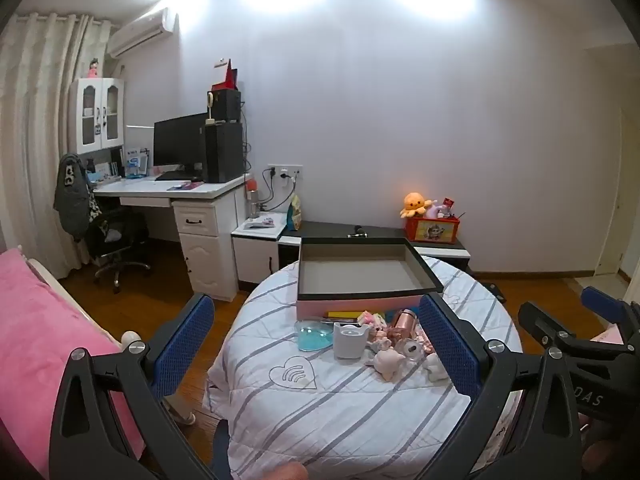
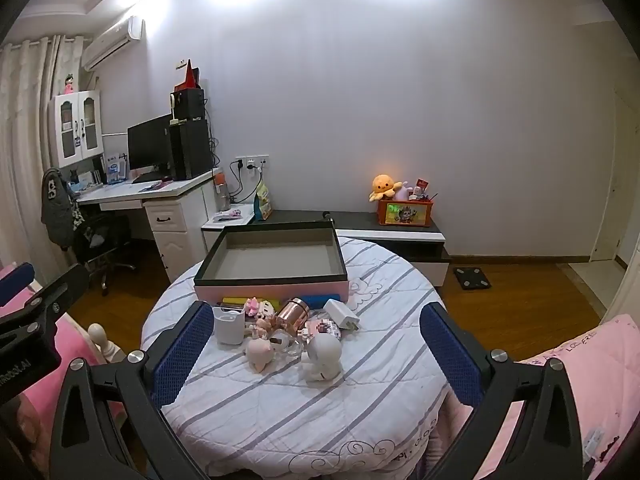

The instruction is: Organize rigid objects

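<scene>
An empty pink box with a dark rim (image 1: 362,292) (image 2: 272,280) stands at the far side of a round table covered in a striped quilt (image 1: 320,420) (image 2: 280,420). In front of it lies a cluster of small objects: a blue heart dish (image 1: 314,334), a white cup-like holder (image 1: 349,339) (image 2: 229,325), a copper can (image 1: 403,318) (image 2: 294,312), a white charger plug (image 2: 342,314), pale figurines (image 1: 388,362) (image 2: 324,354), and a yellow bar (image 2: 236,301). My left gripper (image 1: 316,356) and right gripper (image 2: 316,354) are open and empty, held above the table's near side.
A pink bed (image 1: 36,344) lies left, pink bedding (image 2: 580,380) right. A white desk with monitor (image 1: 180,148) and office chair (image 1: 116,240) stands back left. A low cabinet with a red toy box (image 1: 434,230) runs along the wall. A black scale (image 2: 472,278) lies on the floor.
</scene>
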A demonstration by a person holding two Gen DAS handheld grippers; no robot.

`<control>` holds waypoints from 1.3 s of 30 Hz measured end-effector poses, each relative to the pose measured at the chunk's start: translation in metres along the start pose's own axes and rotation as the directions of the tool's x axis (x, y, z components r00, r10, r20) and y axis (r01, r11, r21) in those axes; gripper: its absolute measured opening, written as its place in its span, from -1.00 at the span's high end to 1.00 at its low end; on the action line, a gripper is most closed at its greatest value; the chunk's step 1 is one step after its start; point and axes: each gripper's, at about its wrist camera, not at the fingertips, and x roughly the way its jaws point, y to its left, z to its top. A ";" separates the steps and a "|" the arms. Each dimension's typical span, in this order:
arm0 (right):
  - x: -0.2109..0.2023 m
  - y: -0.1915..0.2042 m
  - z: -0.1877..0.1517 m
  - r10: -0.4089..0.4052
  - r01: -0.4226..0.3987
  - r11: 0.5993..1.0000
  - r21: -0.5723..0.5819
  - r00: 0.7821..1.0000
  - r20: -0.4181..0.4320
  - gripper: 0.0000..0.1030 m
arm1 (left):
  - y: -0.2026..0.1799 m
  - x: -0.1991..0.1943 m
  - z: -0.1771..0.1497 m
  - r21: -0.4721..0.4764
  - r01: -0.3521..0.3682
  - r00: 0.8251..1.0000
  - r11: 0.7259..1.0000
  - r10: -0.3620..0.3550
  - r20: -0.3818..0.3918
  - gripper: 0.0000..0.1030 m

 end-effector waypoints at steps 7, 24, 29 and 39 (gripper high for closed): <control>-0.002 -0.001 0.000 -0.005 0.005 1.000 -0.003 1.000 0.025 -1.00 | 0.001 -0.010 0.001 -0.014 -0.009 0.998 1.000 0.010 0.054 -1.00; -0.012 0.002 0.002 -0.014 0.014 1.000 0.010 0.998 0.056 -1.00 | 0.007 -0.014 0.001 -0.029 0.009 1.000 1.000 -0.009 0.025 -1.00; -0.013 0.001 0.003 -0.015 0.014 1.000 0.017 0.998 0.058 -1.00 | 0.006 -0.013 -0.003 -0.026 0.010 1.000 1.000 -0.010 0.019 -1.00; -0.013 0.000 0.003 -0.012 0.011 1.000 0.013 0.998 0.058 -1.00 | 0.003 -0.007 -0.004 -0.033 0.014 1.000 0.999 -0.013 0.006 -1.00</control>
